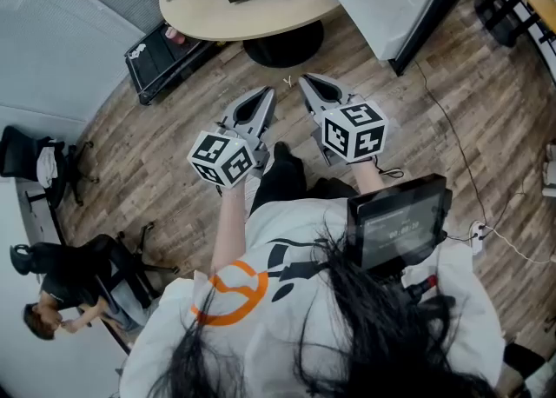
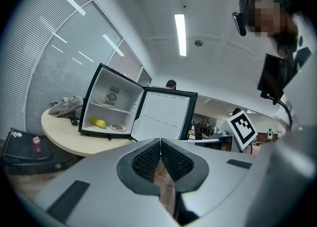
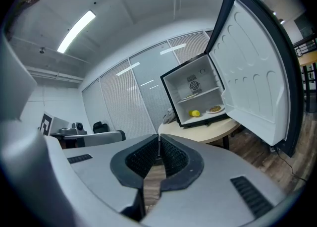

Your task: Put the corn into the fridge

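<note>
1. Left gripper (image 2: 160,142) is clenched tight, nothing between its jaws.
2. Right gripper (image 3: 158,139) is clamped empty too.
3. Corn (image 2: 99,122) lies in the open fridge (image 2: 101,89), lower compartment, beside a plate (image 2: 117,127), possibly of food.
4. The fridge stands on the round table (image 2: 64,132).

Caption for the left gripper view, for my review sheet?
Left tongs shut and empty, facing the open fridge on a round table; corn and a plate lie inside.
</note>
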